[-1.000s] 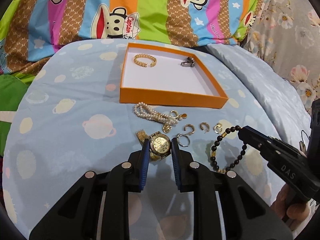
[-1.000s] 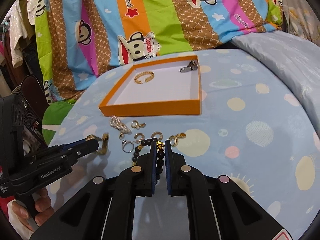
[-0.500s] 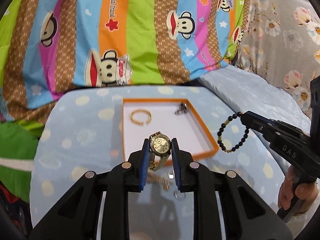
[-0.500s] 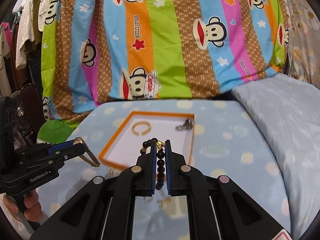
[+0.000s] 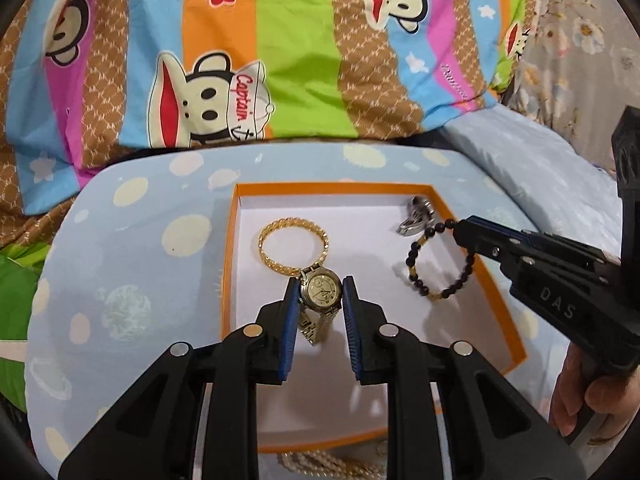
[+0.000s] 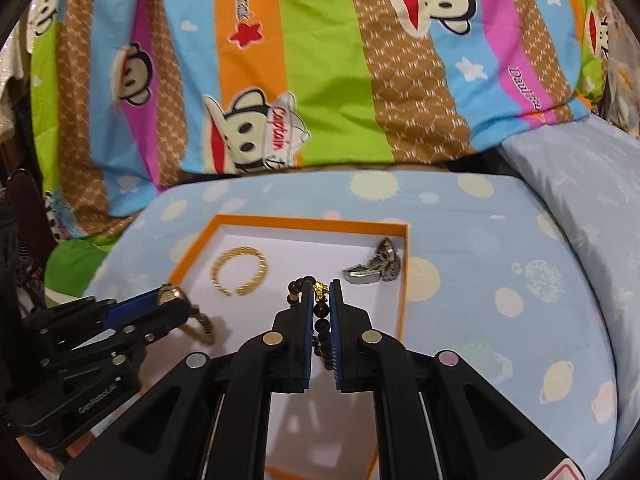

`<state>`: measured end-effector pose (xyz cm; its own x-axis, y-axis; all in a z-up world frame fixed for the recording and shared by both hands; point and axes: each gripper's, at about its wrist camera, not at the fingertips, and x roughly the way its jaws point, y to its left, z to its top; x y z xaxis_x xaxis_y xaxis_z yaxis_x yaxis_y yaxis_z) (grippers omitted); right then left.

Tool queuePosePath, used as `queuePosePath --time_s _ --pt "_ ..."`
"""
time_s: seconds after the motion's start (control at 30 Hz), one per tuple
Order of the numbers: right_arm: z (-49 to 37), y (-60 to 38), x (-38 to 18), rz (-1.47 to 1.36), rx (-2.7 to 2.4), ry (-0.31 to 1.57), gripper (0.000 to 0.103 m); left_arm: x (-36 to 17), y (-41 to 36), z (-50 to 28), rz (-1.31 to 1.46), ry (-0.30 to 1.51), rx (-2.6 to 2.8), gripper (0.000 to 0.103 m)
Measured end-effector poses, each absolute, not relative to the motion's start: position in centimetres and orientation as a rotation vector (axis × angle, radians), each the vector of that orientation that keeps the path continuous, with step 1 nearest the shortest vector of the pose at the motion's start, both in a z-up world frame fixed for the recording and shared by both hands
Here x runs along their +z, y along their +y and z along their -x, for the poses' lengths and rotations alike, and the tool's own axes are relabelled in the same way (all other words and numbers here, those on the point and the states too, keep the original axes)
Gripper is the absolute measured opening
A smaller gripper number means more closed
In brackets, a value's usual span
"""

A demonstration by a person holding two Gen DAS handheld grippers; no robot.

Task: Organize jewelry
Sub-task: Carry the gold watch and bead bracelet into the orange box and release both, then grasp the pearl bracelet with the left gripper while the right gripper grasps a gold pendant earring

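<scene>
Both grippers over the orange tray point(image 5: 502, 300), each carrying one piece. I held the left gripper point(image 5: 321, 294) clamped across the case of the gold watch point(image 5: 321, 291), dial facing the camera; its strap hung below the pads toward the white tray floor, so the watch's long axis ran roughly vertical. The right gripper point(image 6: 321, 292) was closed on the gold charm of the black bead bracelet point(image 5: 442, 262), whose loop dangled beneath the fingers over the tray's right half, close to the silver clasp piece point(image 6: 374, 267) in the far right corner. The gold chain bangle point(image 5: 293, 249) lay flat on the floor just beyond the watch, toward the far left. The deciding relation, as I judged it, was vertical: both pieces were already inside the tray walls, so each release called only for lowering. The watch hung close enough to the bangle that I risked laying the strap over it. The pearl strand point(image 5: 332, 466) remained outside, near the tray's near wall.
</scene>
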<state>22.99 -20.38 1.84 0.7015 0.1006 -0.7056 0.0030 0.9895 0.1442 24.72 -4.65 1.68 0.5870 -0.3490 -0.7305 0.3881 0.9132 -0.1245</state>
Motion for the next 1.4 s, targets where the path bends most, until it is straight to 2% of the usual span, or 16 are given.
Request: queuePosePath --time_s 0.13,0.23,0.27,0.3,0.33,0.47,0.53,0.63,0.8,1.07,1.2,1.4 --pt "-24.7 -21.0 0.7 -0.111 0.017 0.813 0.008 0.5 -4.7 -25.5 -0.057 0.861 -0.414 0.021" --pt "-24.5 -21.8 0.7 -0.118 -0.015 0.790 0.020 0.4 -4.2 -25.6 -0.042 0.856 -0.404 0.024" --pt "-24.2 -22.0 1.0 -0.126 -0.019 0.775 0.026 0.5 -4.0 -25.6 -0.038 0.849 -0.394 0.028" --pt "-23.8 -22.3 1.4 -0.135 -0.025 0.754 0.030 0.7 -3.7 -25.5 -0.029 0.839 -0.391 0.039" --pt "-23.4 -22.6 2.0 -0.142 -0.028 0.735 0.030 1.1 -3.3 -25.3 -0.014 0.828 -0.390 0.045" --pt "-20.0 -22.9 4.9 -0.157 -0.012 0.664 0.033 3.9 -1.9 -23.5 0.019 0.767 -0.400 0.052" --pt "-17.4 -22.5 5.9 -0.146 -0.001 0.642 0.037 5.1 -1.0 -22.1 0.020 0.736 -0.397 0.060" --pt "-13.4 -21.6 6.0 -0.139 0.028 0.635 0.039 6.1 0.8 -19.2 0.019 0.702 -0.388 0.061" --pt "-7.7 -19.6 3.6 -0.137 0.027 0.649 0.039 4.2 2.3 -15.5 0.012 0.719 -0.360 0.061" --pt "-5.2 -17.4 -1.1 -0.178 0.062 0.764 0.039 1.0 2.7 -12.6 0.062 0.807 -0.378 0.061" --pt "-5.4 -17.8 -1.4 -0.198 0.056 0.782 0.039 0.8 1.2 -13.2 0.071 0.857 -0.372 0.075" --pt "-5.6 -18.2 -1.8 -0.231 0.055 0.799 0.039 0.1 -2.4 -15.2 -0.008 0.899 -0.276 0.075"
